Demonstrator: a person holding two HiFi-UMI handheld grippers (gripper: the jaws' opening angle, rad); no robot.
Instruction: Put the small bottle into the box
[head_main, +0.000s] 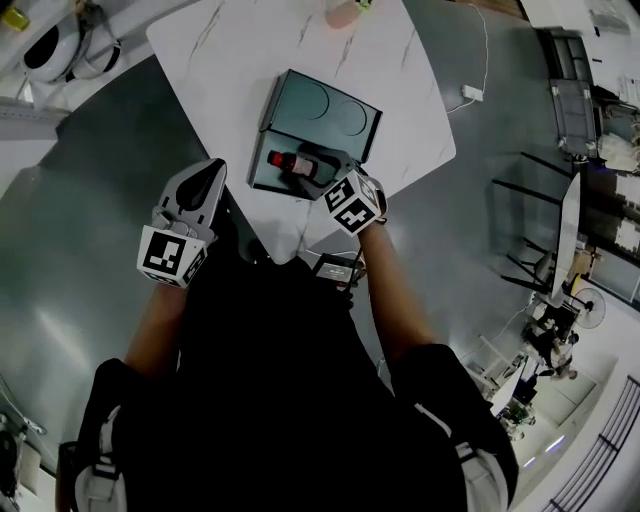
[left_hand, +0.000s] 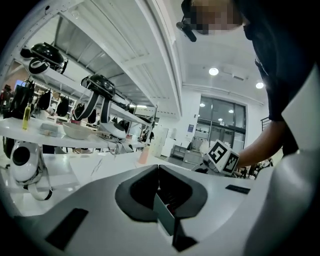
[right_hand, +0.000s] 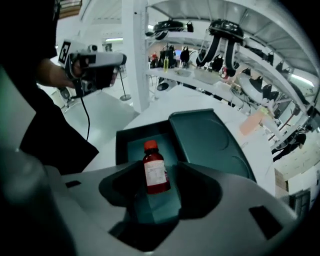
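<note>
The white marble desk (head_main: 230, 60) is cut off at the top of the head view. At its centre, a dark teal box (head_main: 262, 178) lies open, partly covered by the right hand-held gripper (right_hand: 156, 167), whose jaws are spread wide and grip nothing. The left hand-held gripper (head_main: 207, 178), at centre-left, has its jaws pressed together. The small red-capped bottle (head_main: 287, 160) lies inside the box, its label unreadable.

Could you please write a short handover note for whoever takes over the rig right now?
Left gripper: shut, empty, held away from the box.
Right gripper: open over the box, a jaw on either side of the small bottle, not pressing on it.
Small bottle: lying in the box's tray, red cap on. The lid is open.
Done: the bottle is in the box and let go.
Left: lift the right gripper clear; likely nothing more.
</note>
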